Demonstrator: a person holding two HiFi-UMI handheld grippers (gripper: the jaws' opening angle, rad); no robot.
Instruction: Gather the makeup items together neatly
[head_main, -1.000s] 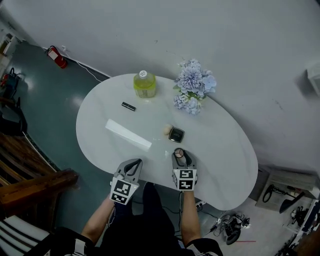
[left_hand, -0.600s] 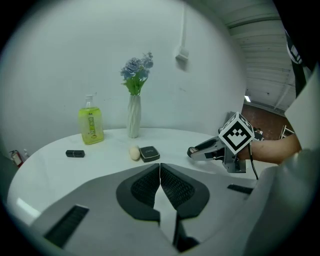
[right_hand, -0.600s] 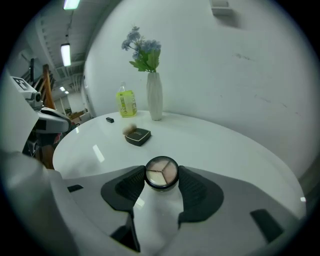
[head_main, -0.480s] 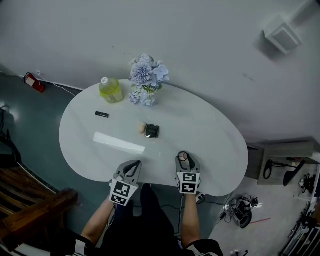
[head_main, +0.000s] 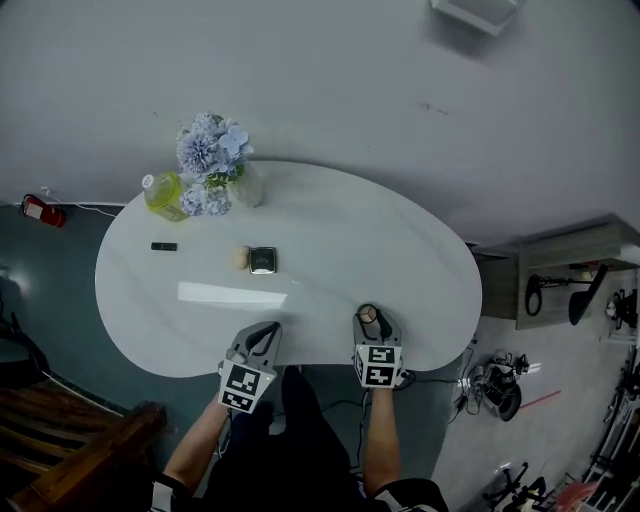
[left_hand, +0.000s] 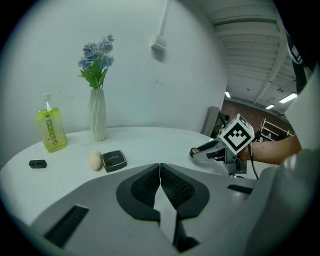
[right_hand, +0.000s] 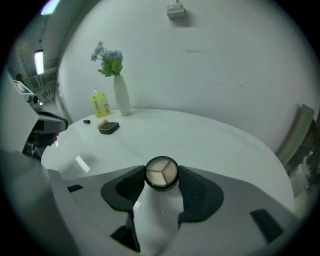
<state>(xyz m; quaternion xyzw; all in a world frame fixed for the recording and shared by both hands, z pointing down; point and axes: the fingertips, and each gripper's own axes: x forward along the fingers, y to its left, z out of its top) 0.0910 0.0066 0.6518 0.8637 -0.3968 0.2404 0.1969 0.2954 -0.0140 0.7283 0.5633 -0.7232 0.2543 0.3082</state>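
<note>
White kidney-shaped table (head_main: 430, 290) below, and at its near edge a round three-shade eyeshadow pot (right_hand: 161, 173), clamped between the pads of the right gripper (head_main: 368, 312); alongside, left gripper (left_hand: 160, 172) pressed closed on nothing. Carried sideways along that edge since a second ago, away from the square black compact (head_main: 262, 260) and beige sponge (head_main: 241, 257) lying toward the left end, so probably farther from gathered, not nearer. Too small to name: black bit (head_main: 163, 246) near the left edge; pale streak (head_main: 230, 293) perhaps only glare.
</note>
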